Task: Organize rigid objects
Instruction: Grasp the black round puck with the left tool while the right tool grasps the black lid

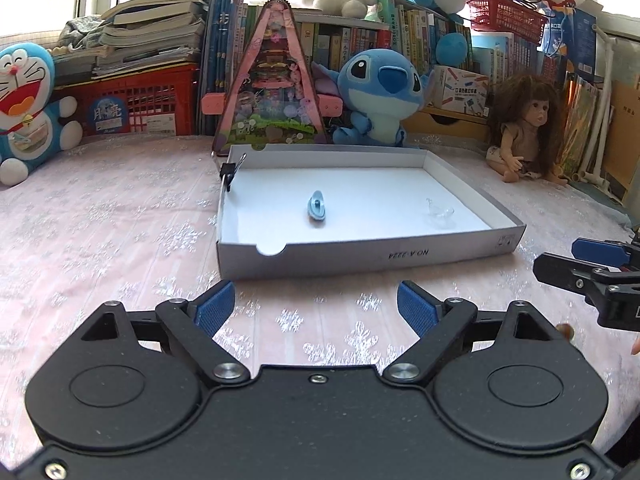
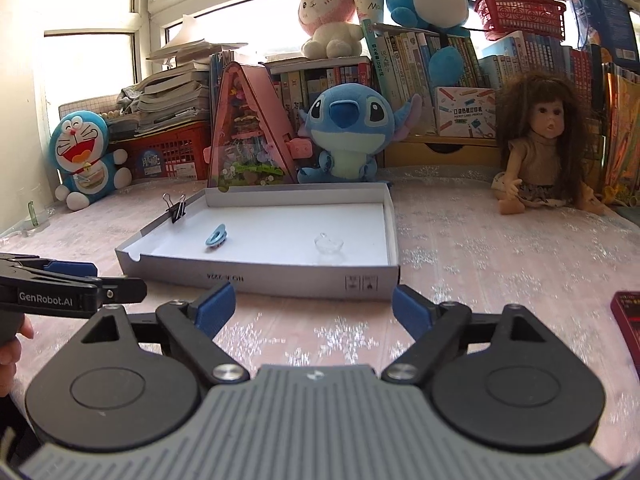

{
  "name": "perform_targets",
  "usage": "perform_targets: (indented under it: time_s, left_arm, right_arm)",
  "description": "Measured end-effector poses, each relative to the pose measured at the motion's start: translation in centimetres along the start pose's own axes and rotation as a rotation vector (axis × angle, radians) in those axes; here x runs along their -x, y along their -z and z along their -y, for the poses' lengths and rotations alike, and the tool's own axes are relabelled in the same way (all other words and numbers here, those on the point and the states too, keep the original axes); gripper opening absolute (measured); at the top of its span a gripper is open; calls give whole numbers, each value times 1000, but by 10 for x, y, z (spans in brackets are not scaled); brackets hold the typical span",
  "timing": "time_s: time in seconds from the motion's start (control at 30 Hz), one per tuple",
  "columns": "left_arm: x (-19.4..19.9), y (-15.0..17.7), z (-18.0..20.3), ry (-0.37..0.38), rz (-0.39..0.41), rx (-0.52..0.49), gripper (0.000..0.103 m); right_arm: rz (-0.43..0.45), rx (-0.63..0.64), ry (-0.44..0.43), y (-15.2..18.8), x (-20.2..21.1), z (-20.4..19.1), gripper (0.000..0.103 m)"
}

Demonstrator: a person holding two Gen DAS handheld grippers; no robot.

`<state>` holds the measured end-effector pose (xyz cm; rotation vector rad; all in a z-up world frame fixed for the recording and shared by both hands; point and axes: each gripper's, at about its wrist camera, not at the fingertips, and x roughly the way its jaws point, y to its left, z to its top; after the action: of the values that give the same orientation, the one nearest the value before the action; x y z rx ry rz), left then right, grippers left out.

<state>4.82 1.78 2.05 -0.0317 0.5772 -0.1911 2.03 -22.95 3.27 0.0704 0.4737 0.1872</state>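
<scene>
A shallow white cardboard box lid (image 1: 400, 254) (image 2: 280, 280) lies open on the table. Inside it lie a small light-blue plastic piece (image 1: 316, 205) (image 2: 216, 235) and a small clear plastic piece (image 1: 439, 212) (image 2: 329, 245). A black binder clip (image 1: 231, 171) (image 2: 176, 207) is clamped on the box's left wall. My left gripper (image 1: 316, 312) is open and empty, just in front of the box; it also shows in the right wrist view (image 2: 92, 280). My right gripper (image 2: 314, 312) is open and empty, in front of the box's right half; it also shows in the left wrist view (image 1: 576, 260).
The table wears a pink snowflake cloth (image 1: 120, 220). Along the back stand a Doraemon plush (image 1: 28, 108), a red crate (image 1: 136, 100), a pink triangular toy house (image 1: 272, 92), a Stitch plush (image 1: 380, 92), a doll (image 2: 548, 152) and books. A dark red object (image 2: 628, 316) lies at the right edge.
</scene>
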Motion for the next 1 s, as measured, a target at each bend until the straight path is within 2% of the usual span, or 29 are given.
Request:
perform_targets:
  time_s: [0.37, 0.63, 0.83, 1.0]
  left_arm:
    - [35, 32, -13, 12, 46, -2, 86]
    - [45, 48, -14, 14, 36, -33, 72]
    - [45, 54, -14, 8, 16, -43, 63]
    - [43, 56, -13, 11, 11, -54, 62]
  right_arm:
    - [2, 51, 22, 40, 36, -11, 92]
    - [-19, 97, 24, 53, 47, -21, 91]
    - [-31, 67, 39, 56, 47, -17, 84]
    - [-44, 66, 51, 59, 46, -17, 73]
